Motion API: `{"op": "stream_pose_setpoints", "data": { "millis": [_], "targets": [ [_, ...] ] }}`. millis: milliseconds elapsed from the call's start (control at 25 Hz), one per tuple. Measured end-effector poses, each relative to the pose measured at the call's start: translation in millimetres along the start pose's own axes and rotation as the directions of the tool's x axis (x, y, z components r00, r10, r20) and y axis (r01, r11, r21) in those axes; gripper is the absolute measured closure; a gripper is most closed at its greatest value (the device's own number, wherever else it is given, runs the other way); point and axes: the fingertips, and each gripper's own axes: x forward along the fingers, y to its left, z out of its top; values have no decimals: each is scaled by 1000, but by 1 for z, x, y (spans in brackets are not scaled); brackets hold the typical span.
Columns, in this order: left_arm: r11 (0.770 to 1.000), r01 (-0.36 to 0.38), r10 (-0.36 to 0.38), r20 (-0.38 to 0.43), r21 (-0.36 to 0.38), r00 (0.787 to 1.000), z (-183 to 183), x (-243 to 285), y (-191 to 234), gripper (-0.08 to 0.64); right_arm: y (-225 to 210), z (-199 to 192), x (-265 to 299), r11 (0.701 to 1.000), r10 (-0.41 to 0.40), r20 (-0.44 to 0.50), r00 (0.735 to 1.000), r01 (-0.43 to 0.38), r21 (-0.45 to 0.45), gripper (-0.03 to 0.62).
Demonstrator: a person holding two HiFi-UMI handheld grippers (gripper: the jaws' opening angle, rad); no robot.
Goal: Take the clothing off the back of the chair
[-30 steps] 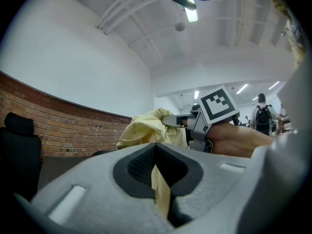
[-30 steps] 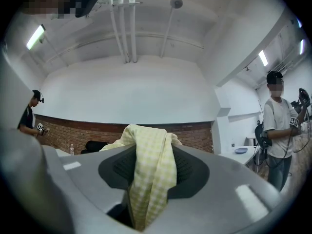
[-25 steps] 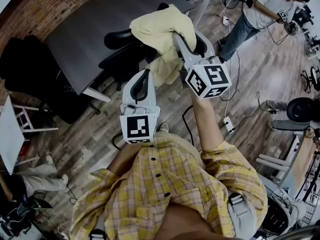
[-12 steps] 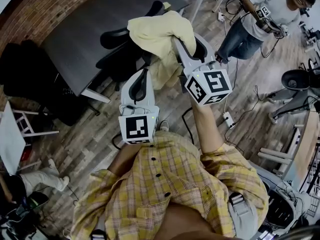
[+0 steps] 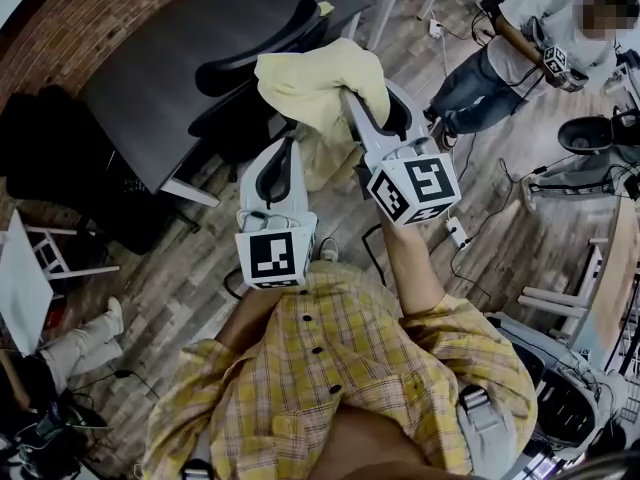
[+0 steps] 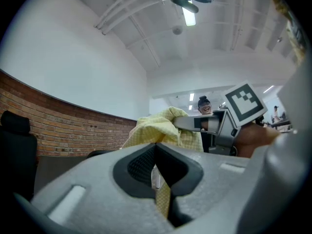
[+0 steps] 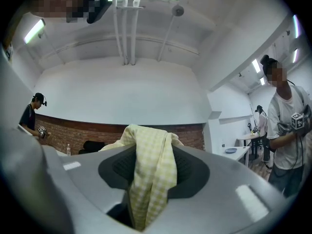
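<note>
The pale yellow checked clothing (image 5: 315,73) hangs bunched in the air over the black office chair (image 5: 235,118). My right gripper (image 5: 348,96) is shut on its upper part, and the cloth spills out between those jaws in the right gripper view (image 7: 146,145). My left gripper (image 5: 291,143) sits lower and nearer to me. It is shut on a thin lower edge of the clothing (image 6: 163,199) beside a white tag. The left gripper view also shows the bunched clothing (image 6: 151,133) and the right gripper ahead. Whether any cloth still touches the chair is hidden.
A dark grey table (image 5: 150,78) stands behind the chair, with a brick wall (image 5: 90,18) beyond it. A person in a grey shirt (image 5: 500,58) stands at the upper right. A power strip and cables (image 5: 455,233) lie on the wood floor. A white stool (image 5: 40,248) stands at the left.
My right gripper has drawn the clothing a little away from the chair. The left gripper has barely moved. The person at the upper right has shifted rightward.
</note>
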Motion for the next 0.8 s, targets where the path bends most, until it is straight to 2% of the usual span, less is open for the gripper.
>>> {"op": "stream_pose_setpoints", "data": {
  "millis": [800],
  "targets": [
    [999,33,-34,-1,-26,999,-4,-8,-7,560,14,-50,-34,997,-72,-89,993,71,-6,428]
  ]
}}
